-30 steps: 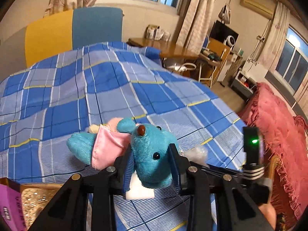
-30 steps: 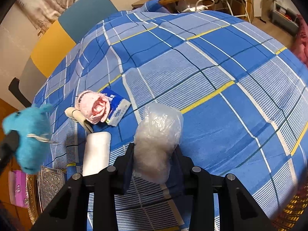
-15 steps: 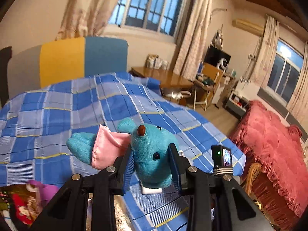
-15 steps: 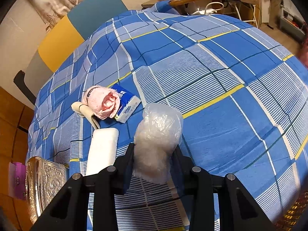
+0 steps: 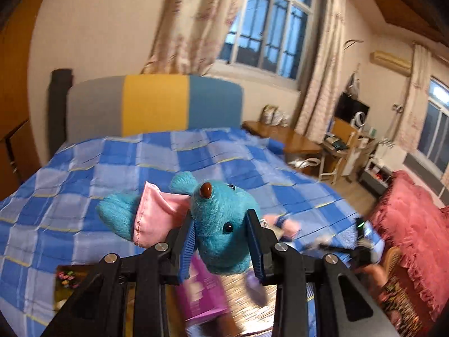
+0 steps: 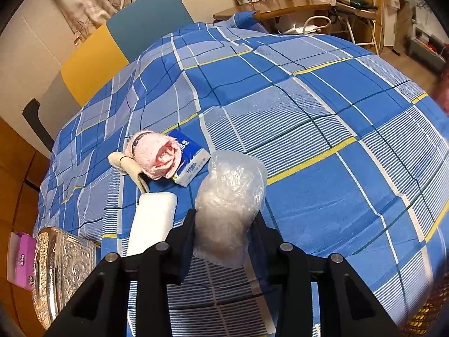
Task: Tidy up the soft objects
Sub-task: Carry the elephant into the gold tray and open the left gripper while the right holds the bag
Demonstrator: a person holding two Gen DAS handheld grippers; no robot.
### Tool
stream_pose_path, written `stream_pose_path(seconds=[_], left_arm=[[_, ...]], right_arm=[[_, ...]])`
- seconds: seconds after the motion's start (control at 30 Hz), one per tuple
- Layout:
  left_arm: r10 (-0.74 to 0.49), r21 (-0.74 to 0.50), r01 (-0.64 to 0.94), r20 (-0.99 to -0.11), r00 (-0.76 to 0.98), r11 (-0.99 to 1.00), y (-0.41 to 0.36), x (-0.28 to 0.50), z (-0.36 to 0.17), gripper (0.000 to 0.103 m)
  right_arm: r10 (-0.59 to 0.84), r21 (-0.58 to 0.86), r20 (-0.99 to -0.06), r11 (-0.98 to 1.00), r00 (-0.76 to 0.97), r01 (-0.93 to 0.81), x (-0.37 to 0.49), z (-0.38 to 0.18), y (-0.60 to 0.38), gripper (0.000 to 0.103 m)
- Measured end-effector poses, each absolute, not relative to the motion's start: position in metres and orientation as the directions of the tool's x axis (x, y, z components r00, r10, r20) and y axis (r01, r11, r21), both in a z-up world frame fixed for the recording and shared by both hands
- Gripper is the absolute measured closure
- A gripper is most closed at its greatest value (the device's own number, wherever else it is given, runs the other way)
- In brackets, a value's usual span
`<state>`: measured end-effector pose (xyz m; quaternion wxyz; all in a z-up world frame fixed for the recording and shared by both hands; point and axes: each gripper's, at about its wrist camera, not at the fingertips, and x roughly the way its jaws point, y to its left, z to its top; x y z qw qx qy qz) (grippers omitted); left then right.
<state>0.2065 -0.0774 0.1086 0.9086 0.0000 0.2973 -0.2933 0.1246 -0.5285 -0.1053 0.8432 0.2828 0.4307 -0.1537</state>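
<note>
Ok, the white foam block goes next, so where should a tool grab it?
Grip the white foam block across its narrow width, near the middle, coming from above. It lies flat on the bedspread, long and slim, with both long sides free; the bag sits to its right.

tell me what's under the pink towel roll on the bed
The pink towel roll overlaps a blue tissue pack and a cream item. Their covered parts are hidden.

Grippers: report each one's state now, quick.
Left gripper: closed on the blue plush toy.
Right gripper: closed on the clear plastic bag.
</note>
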Motion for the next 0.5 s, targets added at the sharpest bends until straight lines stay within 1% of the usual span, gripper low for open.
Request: stream_pose_path(seconds=[0.13,0.23,0.33,0.43,0.5], left_arm=[[-0.476,-0.162,0.491,-0.617,0.627,0.856,-0.049,0.222,0.071,0.069],[-0.445,-0.147,0.486,-0.681,0.581,0.861,-0.039,0.233,0.033,0.069],[-0.396,-0.071,0.518,-0.733,0.552,0.853,-0.040,0.233,0.001,0.068],[-0.329,0.031,0.556,-0.779,0.534,0.831,-0.045,0.234,-0.029,0.068],[-0.287,0.085,0.567,-0.795,0.534,0.819,-0.044,0.235,-0.042,0.068]], right_arm=[[-0.025,0.336,-0.808,0.801,0.588,0.495,0.125,-0.103,-0.526,0.065],[-0.035,0.327,-0.803,0.809,0.594,0.489,0.126,-0.101,-0.524,0.065],[-0.044,0.320,-0.804,0.809,0.593,0.493,0.125,-0.101,-0.524,0.065],[-0.047,0.316,-0.809,0.805,0.586,0.501,0.126,-0.103,-0.526,0.065],[-0.047,0.318,-0.809,0.803,0.585,0.504,0.125,-0.103,-0.526,0.065]])
